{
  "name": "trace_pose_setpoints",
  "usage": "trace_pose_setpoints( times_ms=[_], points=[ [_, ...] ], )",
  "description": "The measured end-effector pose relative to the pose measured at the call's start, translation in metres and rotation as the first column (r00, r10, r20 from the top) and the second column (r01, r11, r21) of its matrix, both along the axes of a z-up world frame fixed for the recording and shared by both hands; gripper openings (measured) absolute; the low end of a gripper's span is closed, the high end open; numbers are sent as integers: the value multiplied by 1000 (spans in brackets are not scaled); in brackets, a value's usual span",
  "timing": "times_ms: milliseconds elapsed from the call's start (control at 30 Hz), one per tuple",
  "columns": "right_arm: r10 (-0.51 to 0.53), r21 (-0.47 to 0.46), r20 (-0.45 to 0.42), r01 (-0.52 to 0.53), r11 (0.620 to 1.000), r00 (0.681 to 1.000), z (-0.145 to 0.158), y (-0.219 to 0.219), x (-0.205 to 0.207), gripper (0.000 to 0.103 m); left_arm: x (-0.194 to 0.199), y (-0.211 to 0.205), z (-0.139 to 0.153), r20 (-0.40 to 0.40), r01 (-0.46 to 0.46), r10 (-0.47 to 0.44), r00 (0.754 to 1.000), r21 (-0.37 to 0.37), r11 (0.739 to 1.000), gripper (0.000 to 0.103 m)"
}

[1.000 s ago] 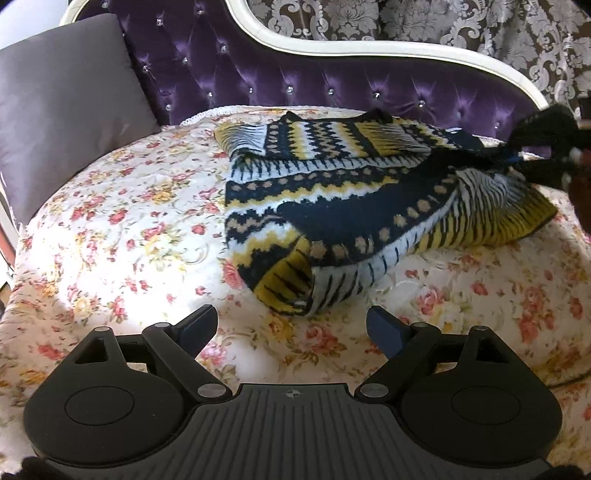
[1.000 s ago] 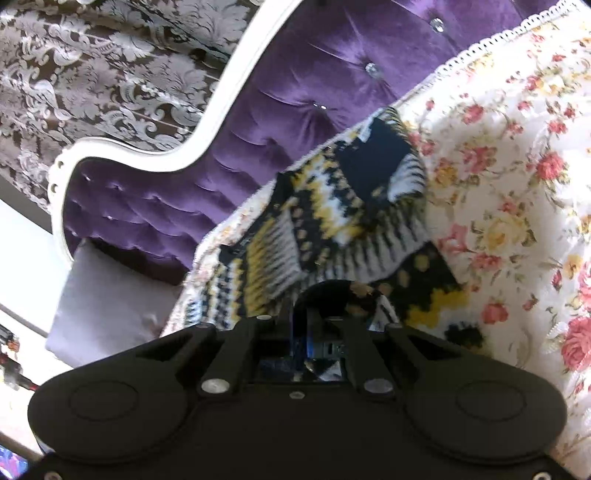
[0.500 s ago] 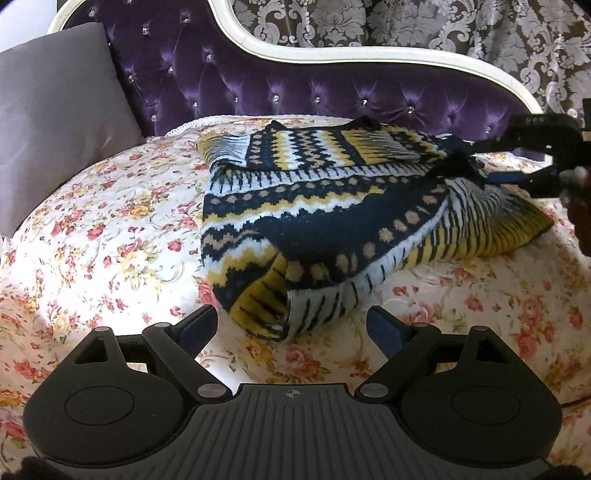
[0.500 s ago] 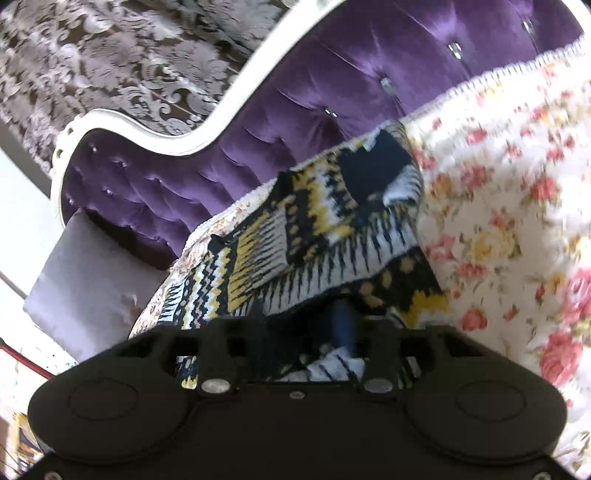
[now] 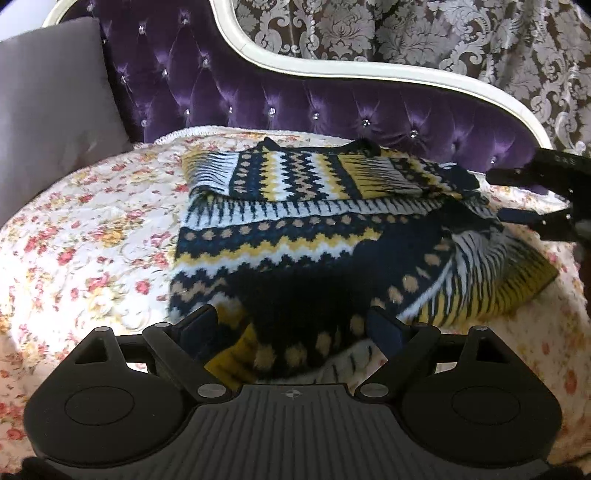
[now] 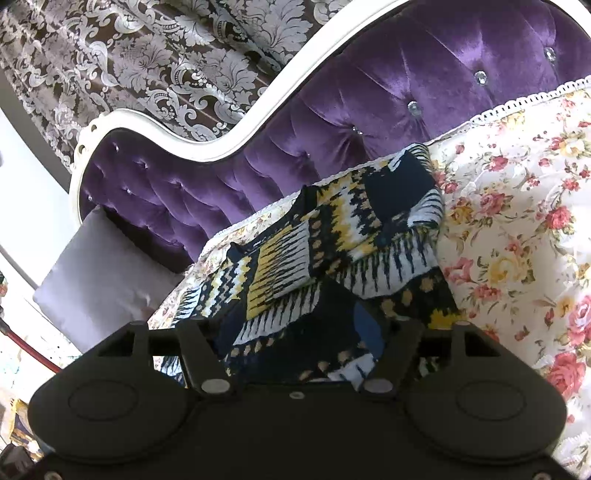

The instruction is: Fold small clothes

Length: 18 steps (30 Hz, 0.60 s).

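Both claws (jaws spread) flank the sweater.

Knit sweater, navy with yellow, white and tan zigzag bands. Lies partly folded on floral bedspread. One sleeve folded across top.

A home, a bedroom by the look of it. A bed with a floral quilt fills the near view; at its far side rises a tufted purple velvet headboard in a curved white frame. A grey pillow leans far left, with damask wallpaper behind.
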State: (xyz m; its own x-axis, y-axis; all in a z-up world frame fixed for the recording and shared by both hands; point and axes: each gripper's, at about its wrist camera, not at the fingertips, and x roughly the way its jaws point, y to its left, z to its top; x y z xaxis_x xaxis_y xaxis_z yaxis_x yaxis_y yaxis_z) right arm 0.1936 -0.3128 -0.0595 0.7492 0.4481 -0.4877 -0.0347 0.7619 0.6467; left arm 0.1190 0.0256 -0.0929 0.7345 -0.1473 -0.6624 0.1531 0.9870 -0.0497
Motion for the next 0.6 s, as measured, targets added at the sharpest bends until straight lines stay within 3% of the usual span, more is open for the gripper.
trace_pose_setpoints(
  times_ms=[100, 167, 300, 400, 467, 533, 600],
  points=[
    [-6, -1, 2, 6, 1000, 1000, 0, -2, -2, 71, 9, -4, -4, -24, 2, -2, 1000, -1, 1000, 84],
    [-10, 2, 4, 10, 1000, 1000, 0, -4, -3, 71, 13, -4, -5, -45, 0, -1, 999, -18, 1000, 73],
    [-24, 5, 10, 24, 1000, 1000, 0, -7, -3, 73, 16, -1, -9, -58, -17, 14, 998, -55, 998, 66],
    [-40, -8, 17, 40, 999, 999, 2, -10, -4, 76, 15, 2, -7, -26, -38, 36, 999, -77, 996, 44],
    [-53, -26, 35, 54, 998, 998, 6, -13, -6, 76, 13, 2, -3, 11, -37, 38, 999, -64, 997, 16],
    [-73, -56, 64, 76, 996, 995, 11, -17, -10, 79, 12, 1, 2, 44, -30, 32, 999, -32, 999, 8],
    [-112, -100, 100, 122, 988, 989, 17, -22, -16, 85, 14, 3, 6, 57, -17, 19, 998, -27, 999, 8]
  ],
)
